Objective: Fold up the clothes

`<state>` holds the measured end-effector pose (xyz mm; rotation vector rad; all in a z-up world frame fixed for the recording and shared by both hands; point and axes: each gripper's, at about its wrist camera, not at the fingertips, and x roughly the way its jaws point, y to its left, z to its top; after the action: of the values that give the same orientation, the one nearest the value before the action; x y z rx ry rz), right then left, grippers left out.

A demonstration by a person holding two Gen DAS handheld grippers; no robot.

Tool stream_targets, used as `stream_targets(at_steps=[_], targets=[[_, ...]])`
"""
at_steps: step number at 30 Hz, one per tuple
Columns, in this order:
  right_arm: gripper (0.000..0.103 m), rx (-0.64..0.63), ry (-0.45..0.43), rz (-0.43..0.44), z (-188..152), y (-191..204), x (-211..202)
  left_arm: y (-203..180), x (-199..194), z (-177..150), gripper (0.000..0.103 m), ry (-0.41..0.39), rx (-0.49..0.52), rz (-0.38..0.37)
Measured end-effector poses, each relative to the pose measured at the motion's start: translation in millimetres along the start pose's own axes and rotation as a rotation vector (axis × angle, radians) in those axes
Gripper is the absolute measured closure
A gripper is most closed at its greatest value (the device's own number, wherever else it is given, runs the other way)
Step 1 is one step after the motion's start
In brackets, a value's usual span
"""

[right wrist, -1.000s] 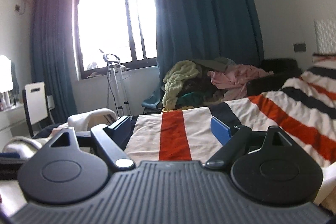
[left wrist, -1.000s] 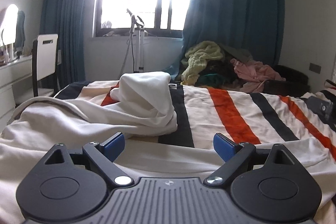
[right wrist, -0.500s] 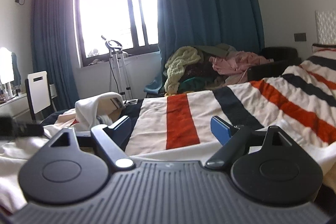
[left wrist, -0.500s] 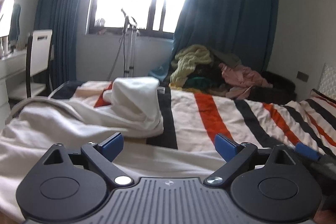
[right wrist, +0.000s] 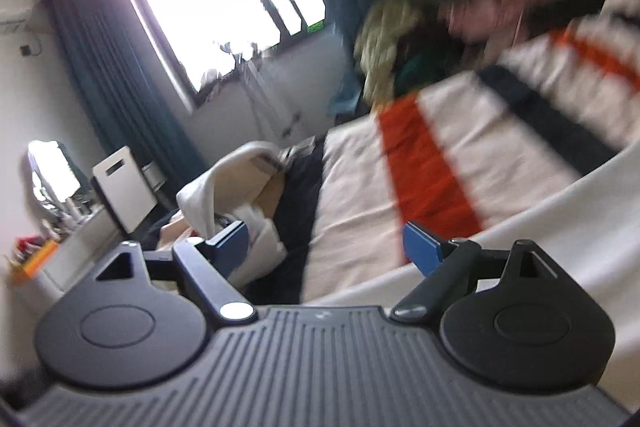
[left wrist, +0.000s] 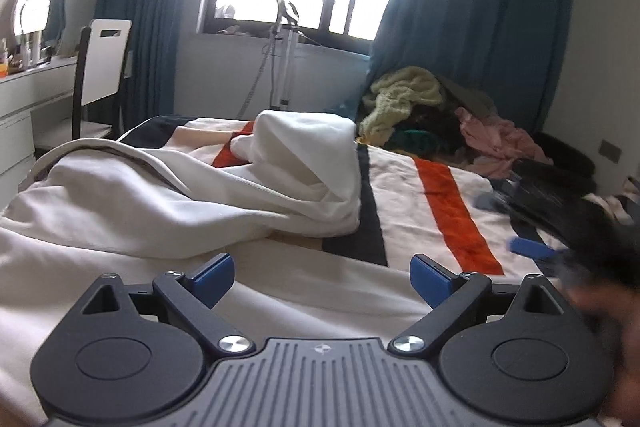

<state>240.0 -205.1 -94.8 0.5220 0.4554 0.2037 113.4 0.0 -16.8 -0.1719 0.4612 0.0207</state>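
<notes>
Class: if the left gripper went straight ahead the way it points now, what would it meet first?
Probably the white garment spread on the bed just beyond the open left gripper; depth is uncertain.

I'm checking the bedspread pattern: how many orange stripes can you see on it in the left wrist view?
2. One orange stripe runs across the open bedspread right of the white garment; another peeks out behind that garment. More may be hidden under the cloth.

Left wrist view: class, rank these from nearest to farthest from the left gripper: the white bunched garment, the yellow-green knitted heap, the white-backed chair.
1. White bunched garment, on the bed ahead of the left gripper.
2. White-backed chair, far left by the desk.
3. Yellow-green knitted heap, right, beyond the bed's end.
</notes>
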Motion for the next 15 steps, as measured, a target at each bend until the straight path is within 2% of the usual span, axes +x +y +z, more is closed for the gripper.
stream_targets(at_steps=[4, 8, 11, 13, 14, 15], targets=[[0.017, -0.016, 0.1, 0.051, 27.0, 34.3, 91.0, 17.7, 28.1, -0.1, 0.007, 0.004, -0.079, 0.033], [0.017, -0.043, 0.111, 0.1, 48.5, 81.1, 172.7, 32.3, 54.6, -3.4, 0.007, -0.025, -0.11, 0.064], [0.018, -0.09, 0.121, 0.112, 57.4, 115.1, 230.6, 40.5, 73.8, -8.2, 0.007, -0.017, -0.128, 0.064], [0.027, -0.134, 0.158, 0.09, 56.7, 129.5, 262.5, 44.9, 85.8, -11.9, 0.007, 0.0, -0.144, 0.048], [0.028, -0.157, 0.178, 0.077, 56.1, 136.5, 278.4, 47.1, 91.5, -13.0, 0.007, 0.007, -0.15, 0.042], [0.037, -0.178, 0.205, 0.059, 54.3, 140.7, 291.1, 49.4, 96.5, -13.7, 0.007, 0.01, -0.155, 0.037]])
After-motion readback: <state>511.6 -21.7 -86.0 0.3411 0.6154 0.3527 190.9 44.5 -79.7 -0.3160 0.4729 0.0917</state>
